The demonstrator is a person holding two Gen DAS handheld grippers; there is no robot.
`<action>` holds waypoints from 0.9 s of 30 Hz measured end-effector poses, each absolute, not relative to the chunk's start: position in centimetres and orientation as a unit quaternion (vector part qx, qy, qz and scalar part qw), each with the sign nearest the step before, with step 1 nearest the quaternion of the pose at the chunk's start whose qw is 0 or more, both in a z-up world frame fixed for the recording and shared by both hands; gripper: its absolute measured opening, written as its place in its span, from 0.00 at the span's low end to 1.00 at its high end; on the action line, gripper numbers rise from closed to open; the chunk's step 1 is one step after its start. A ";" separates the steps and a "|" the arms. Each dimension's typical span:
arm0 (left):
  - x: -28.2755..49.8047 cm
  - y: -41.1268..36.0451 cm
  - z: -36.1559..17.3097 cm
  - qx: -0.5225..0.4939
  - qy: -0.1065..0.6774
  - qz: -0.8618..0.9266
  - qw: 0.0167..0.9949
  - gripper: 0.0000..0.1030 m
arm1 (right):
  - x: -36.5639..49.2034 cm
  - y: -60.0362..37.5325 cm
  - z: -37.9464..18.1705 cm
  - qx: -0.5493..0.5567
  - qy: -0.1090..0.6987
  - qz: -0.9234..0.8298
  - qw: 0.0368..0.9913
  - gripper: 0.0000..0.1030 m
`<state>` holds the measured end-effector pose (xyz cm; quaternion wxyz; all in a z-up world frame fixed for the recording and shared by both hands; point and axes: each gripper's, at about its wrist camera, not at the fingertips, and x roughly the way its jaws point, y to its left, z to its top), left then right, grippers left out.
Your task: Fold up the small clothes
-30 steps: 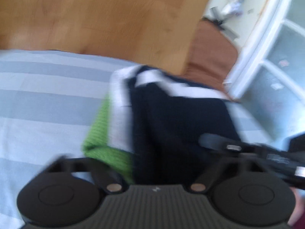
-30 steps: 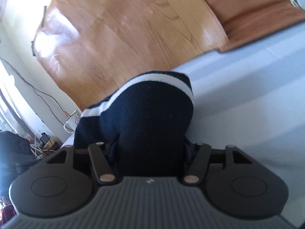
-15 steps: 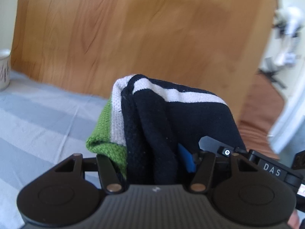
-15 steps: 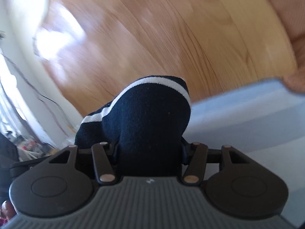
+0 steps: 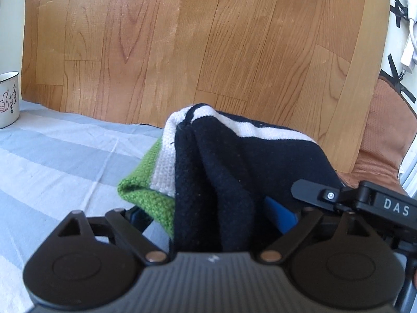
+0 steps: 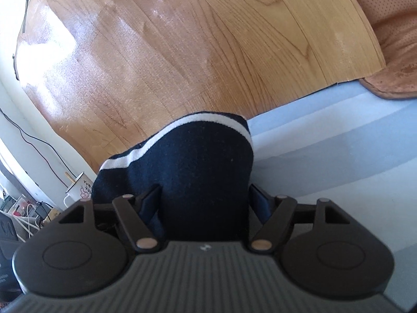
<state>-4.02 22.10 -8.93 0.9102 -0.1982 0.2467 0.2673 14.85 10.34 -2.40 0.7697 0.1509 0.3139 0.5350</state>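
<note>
In the left wrist view, a white enamel mug [image 5: 8, 99] is seen at the far left edge, on the striped blue-grey cloth [image 5: 52, 156]. At centre and lower centre, the folded garment [image 5: 234, 172], dark navy with white bands and a green layer at its left side, is seen directly ahead of the left gripper [image 5: 211, 221], lying between its jaws. Those jaws are opening, with clear space on the left side of the green fold, so the fabric looks released rather than pinched. At lower right, the black tip of the right gripper [image 5: 338, 198] is seen against the same bundle.

In the right wrist view, the mug [image 6: 78, 190] sits at lower left. The garment [image 6: 198, 172] fills the centre, between the jaws of the right gripper [image 6: 203, 208], which are also opening; whether the pads still touch the fabric cannot be told. Its long axis is judged to run across from one gripper to the other, each holding an end. Both grippers are angled somewhat downward toward the cloth.
</note>
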 end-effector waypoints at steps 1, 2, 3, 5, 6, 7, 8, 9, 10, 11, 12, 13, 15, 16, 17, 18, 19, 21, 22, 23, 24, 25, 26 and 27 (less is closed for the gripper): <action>-4.1 22.0 -9.0 -0.197 0.247 0.268 0.910 0.90 | 15.0 10.5 -2.4 0.151 0.315 0.533 0.770 0.76; -4.0 22.0 -9.0 -0.196 0.246 0.269 0.910 0.91 | 14.9 10.4 -2.5 0.152 0.314 0.532 0.771 0.76; -4.7 22.0 -8.5 -0.196 0.246 0.270 0.910 0.91 | 14.8 10.2 -2.5 0.152 0.312 0.531 0.773 0.76; -5.0 21.9 -8.2 -0.197 0.245 0.271 0.910 0.92 | 14.7 10.0 -2.5 0.150 0.308 0.529 0.777 0.76; -5.0 21.9 -8.1 -0.198 0.245 0.272 0.909 0.93 | 14.5 9.8 -2.5 0.149 0.307 0.528 0.778 0.76; -5.1 22.0 -8.1 -0.199 0.245 0.272 0.909 0.93 | 14.4 9.5 -2.6 0.149 0.306 0.527 0.779 0.76; -5.2 22.0 -8.1 -0.199 0.244 0.272 0.909 0.93 | 14.3 9.2 -2.7 0.151 0.305 0.526 0.780 0.76; -5.2 22.0 -8.1 -0.199 0.243 0.271 0.910 0.93 | 14.2 8.9 -2.8 0.154 0.305 0.525 0.780 0.76; -5.3 22.0 -8.1 -0.200 0.243 0.271 0.910 0.93 | 14.2 8.6 -2.9 0.157 0.308 0.524 0.778 0.76; -5.4 22.0 -8.1 -0.201 0.243 0.270 0.910 0.94 | 14.1 8.4 -3.0 0.159 0.312 0.524 0.776 0.76; -5.4 22.1 -8.1 -0.202 0.242 0.270 0.910 0.94 | 14.1 8.2 -3.1 0.161 0.317 0.523 0.775 0.77; -5.5 22.1 -8.1 -0.203 0.242 0.270 0.909 0.95 | 14.1 8.0 -3.2 0.160 0.321 0.520 0.775 0.78; -5.6 22.1 -8.1 -0.204 0.243 0.270 0.909 0.95 | 14.0 8.0 -3.2 0.153 0.323 0.517 0.778 0.78; -5.6 22.1 -8.0 -0.204 0.243 0.270 0.909 0.96 | 13.9 8.1 -3.2 0.144 0.320 0.518 0.780 0.78; -5.7 22.1 -8.0 -0.203 0.244 0.269 0.909 0.96 | 13.7 8.2 -3.1 0.133 0.317 0.519 0.782 0.78; -5.7 22.1 -8.0 -0.202 0.246 0.269 0.909 0.96 | 13.5 8.4 -3.0 0.120 0.314 0.522 0.784 0.78; -5.7 22.2 -8.0 -0.202 0.247 0.269 0.909 0.96 | 13.4 8.4 -2.9 0.107 0.312 0.525 0.784 0.78; -5.8 22.4 -8.0 -0.204 0.250 0.268 0.908 0.97 | 13.3 8.3 -2.8 0.087 0.308 0.531 0.785 0.78; -5.9 22.5 -8.1 -0.205 0.252 0.267 0.907 0.98 | 13.0 8.2 -2.7 0.073 0.304 0.532 0.787 0.78; -5.9 22.6 -8.1 -0.206 0.254 0.266 0.907 0.99 | 12.8 8.1 -2.6 0.060 0.299 0.532 0.790 0.78; -5.9 22.7 -8.0 -0.205 0.257 0.264 0.907 1.00 | 12.7 8.0 -2.6 0.050 0.296 0.533 0.791 0.79; -5.9 22.7 -8.0 -0.203 0.260 0.263 0.907 1.00 | 12.6 7.9 -2.6 0.045 0.294 0.533 0.792 0.80; -5.9 22.7 -8.0 -0.201 0.262 0.261 0.907 1.00 | 12.7 7.8 -2.6 0.044 0.295 0.533 0.792 0.81; -5.9 22.7 -8.0 -0.197 0.263 0.261 0.908 1.00 | 12.8 7.7 -2.6 0.044 0.295 0.533 0.792 0.82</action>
